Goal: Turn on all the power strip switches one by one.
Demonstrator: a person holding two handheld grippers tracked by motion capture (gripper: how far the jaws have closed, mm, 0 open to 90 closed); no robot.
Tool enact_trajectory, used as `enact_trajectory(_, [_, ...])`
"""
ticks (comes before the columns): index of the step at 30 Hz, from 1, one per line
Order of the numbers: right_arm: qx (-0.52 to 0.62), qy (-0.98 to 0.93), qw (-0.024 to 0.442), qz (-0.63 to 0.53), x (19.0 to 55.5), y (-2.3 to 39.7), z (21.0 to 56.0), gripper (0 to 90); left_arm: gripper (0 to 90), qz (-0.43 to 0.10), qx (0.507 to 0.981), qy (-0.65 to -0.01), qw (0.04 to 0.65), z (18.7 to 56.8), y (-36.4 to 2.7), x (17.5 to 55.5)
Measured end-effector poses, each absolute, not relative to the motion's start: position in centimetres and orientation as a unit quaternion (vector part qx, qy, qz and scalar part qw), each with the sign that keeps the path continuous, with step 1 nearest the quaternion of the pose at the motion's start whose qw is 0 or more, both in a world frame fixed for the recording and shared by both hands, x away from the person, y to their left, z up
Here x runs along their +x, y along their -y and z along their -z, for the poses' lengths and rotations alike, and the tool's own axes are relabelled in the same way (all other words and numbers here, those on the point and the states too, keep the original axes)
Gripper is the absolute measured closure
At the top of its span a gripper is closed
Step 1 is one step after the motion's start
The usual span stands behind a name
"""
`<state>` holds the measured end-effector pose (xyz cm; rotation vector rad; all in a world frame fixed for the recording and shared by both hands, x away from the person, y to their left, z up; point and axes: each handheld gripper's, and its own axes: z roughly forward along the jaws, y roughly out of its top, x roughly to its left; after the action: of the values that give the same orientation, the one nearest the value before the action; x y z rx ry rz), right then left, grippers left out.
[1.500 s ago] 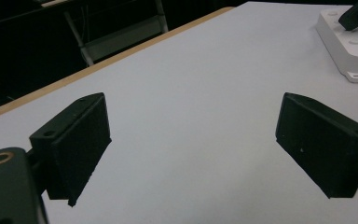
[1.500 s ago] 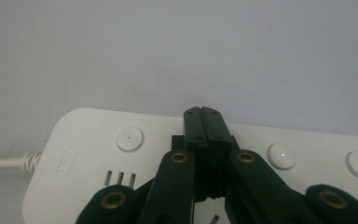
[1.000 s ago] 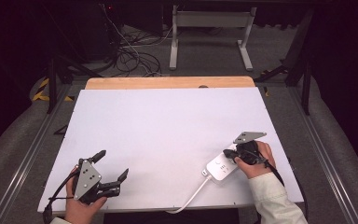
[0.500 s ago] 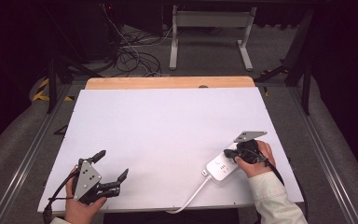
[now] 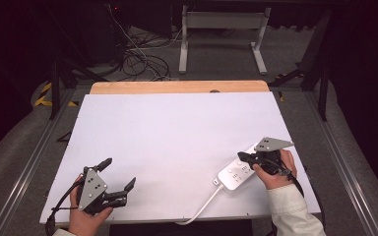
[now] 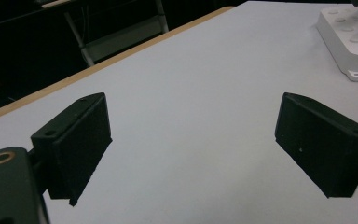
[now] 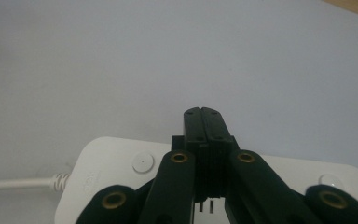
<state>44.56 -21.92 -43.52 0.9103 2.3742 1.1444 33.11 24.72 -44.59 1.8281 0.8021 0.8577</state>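
White table [image 5: 177, 132] unchanged, left gripper [image 5: 119, 180] still spread wide and empty, right gripper [image 5: 242, 156] still closed above power strip [image 5: 234, 173]

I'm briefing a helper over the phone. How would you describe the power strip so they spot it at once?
Start at the white table and go to its near right corner, where the person's right hand holds a black tool. Under that tool lies the power strip, touching the tabletop. It is a white, rounded block with a white cable trailing off the table's front edge.
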Motion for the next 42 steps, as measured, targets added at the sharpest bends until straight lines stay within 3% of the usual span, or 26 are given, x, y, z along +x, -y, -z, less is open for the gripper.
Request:
enact_trajectory(16, [0.299,-0.845,0.165,-0.412,43.4,20.2,43.1,90.0,10.9,-0.352,0.744,-0.325,0.466,44.6,-24.7,33.1])
enact_trajectory(42, [0.299,-0.874,0.127,-0.361,43.5,18.9,45.5,90.0,11.0,-0.35,0.744,-0.326,0.466,44.6,-24.7,33.1])
